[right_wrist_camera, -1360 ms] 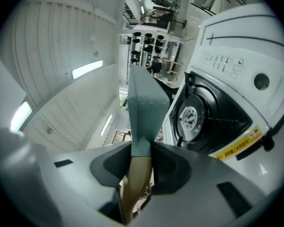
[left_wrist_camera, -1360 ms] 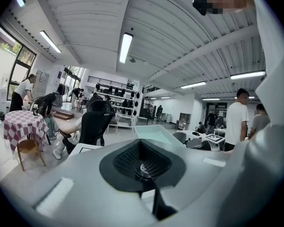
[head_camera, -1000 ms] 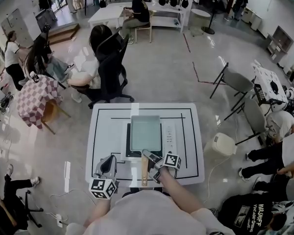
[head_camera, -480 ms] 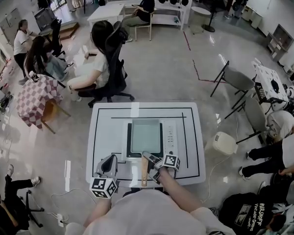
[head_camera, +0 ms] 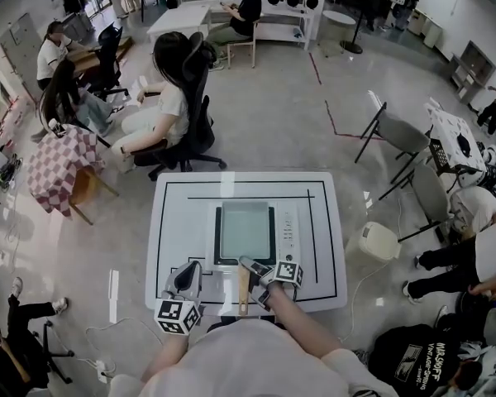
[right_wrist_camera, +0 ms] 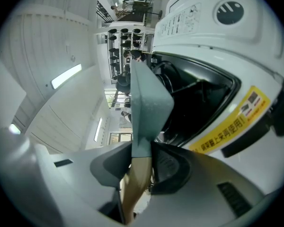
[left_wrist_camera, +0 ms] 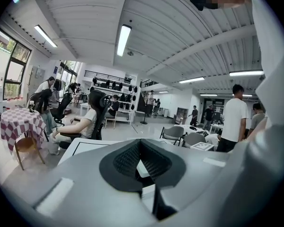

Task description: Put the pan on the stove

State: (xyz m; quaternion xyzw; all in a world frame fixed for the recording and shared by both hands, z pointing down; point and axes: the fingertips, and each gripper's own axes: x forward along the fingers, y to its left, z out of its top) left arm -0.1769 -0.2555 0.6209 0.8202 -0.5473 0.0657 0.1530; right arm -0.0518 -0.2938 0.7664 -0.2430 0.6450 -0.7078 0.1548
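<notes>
Clamping the right gripper (head_camera: 250, 267) on the pale wooden handle (head_camera: 243, 294) of the grey rectangular pan (head_camera: 245, 228), jaws part-way closed and pressing on the handle's two sides about where the wood meets the grey metal. Holding the pan flat on the dark top of the white stove (head_camera: 287, 234) at the centre of the white table (head_camera: 174, 213), with the handle pointing to 6 o'clock past the stove's near edge. Holding the left gripper (head_camera: 187, 276) at 7 o'clock from the stove, over the table's near side, with its jaws parted by only a narrow gap, gripping nothing and aiming toward 12 o'clock. Showing, in the right gripper view, a yellow label (right_wrist_camera: 227, 126) on the stove's white casing just beside the pan. Working in a busy room, well apart from a person seated in a black office chair (head_camera: 186, 114) at 11 o'clock beyond the table, a small table under a checked cloth (head_camera: 62, 160) at 9 o'clock and a grey chair (head_camera: 401, 139) at 2 o'clock
</notes>
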